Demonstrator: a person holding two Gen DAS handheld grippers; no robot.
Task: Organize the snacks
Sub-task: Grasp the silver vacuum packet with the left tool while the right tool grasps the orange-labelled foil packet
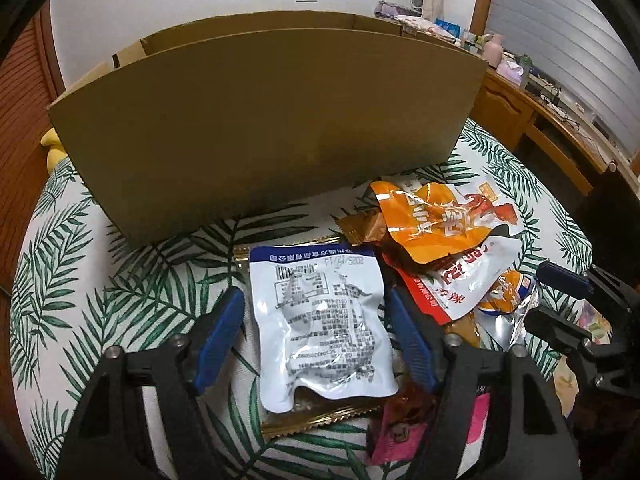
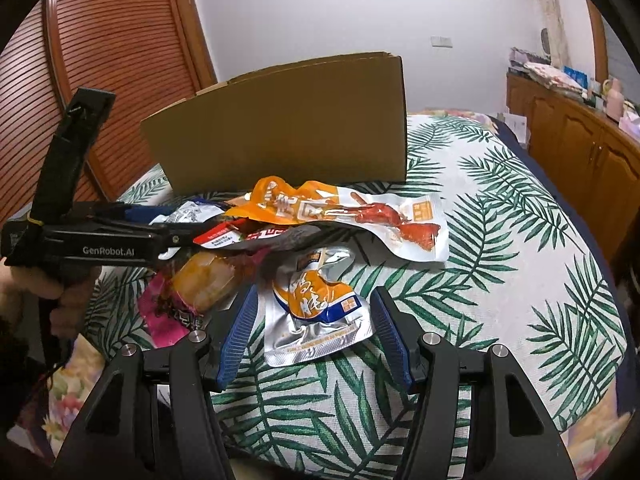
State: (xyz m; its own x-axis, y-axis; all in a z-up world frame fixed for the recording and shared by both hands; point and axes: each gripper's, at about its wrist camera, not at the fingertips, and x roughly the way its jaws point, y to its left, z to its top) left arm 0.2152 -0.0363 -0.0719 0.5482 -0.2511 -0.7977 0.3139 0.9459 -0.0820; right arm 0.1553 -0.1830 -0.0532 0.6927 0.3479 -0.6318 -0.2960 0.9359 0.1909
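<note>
A pile of snack packets lies on a leaf-print cloth in front of an open cardboard box point(image 1: 256, 128), which also shows in the right wrist view point(image 2: 288, 120). My left gripper point(image 1: 316, 304) is open, its blue fingers either side of a white packet with printed text point(image 1: 320, 328) that lies on a gold-edged packet. My right gripper point(image 2: 316, 304) is open around a silver and orange packet point(image 2: 316, 312). A large orange and white packet point(image 1: 440, 220) tops the pile and shows in the right wrist view too point(image 2: 344, 212). The left gripper's body point(image 2: 108, 240) reaches in from the left.
A pink wrapper point(image 1: 396, 432) and an amber block-shaped snack point(image 2: 208, 280) lie in the pile. A wooden sideboard with clutter point(image 2: 580, 140) stands on the right. A slatted wooden door point(image 2: 100, 60) is behind the box on the left.
</note>
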